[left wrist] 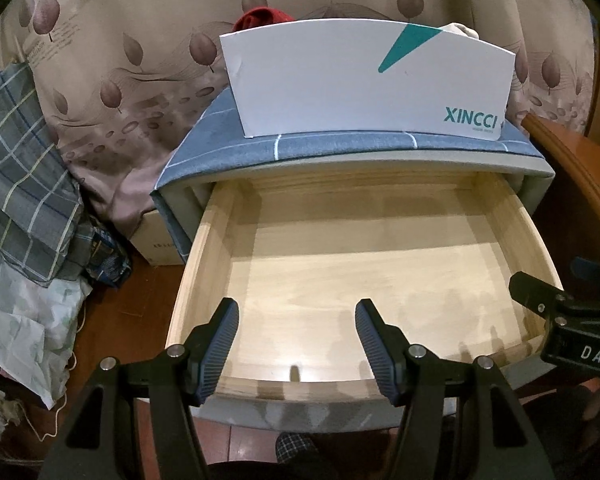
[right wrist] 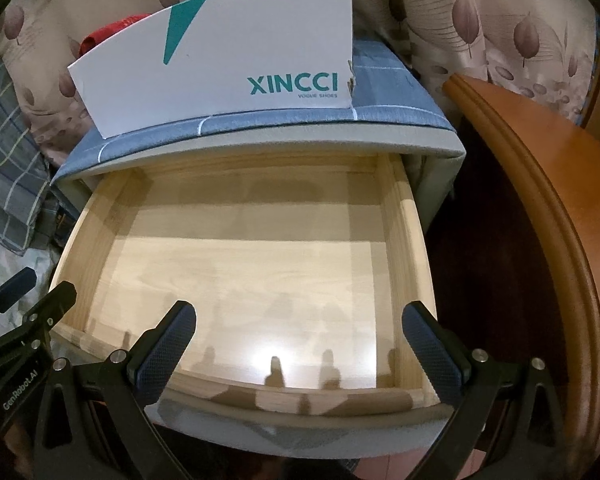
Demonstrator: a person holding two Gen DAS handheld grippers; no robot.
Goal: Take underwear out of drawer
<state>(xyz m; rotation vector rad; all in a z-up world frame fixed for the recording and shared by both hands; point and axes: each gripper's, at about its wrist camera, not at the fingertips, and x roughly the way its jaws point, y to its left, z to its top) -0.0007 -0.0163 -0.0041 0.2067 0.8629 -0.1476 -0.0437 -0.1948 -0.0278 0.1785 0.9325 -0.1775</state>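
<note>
Pulled-out drawer [left wrist: 364,264] lies bare inside (wooden walls all round); both claws, left claw [left wrist: 296,344] and right claw [right wrist: 300,344], gape wide, holding nothing. White shoebox [left wrist: 364,80] stands at 12 o'clock.

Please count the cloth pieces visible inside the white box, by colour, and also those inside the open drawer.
Red cloth in the white box: 1
Cream cloth in the white box: 1
Cloth in the open drawer: 0
Total: 2
</note>
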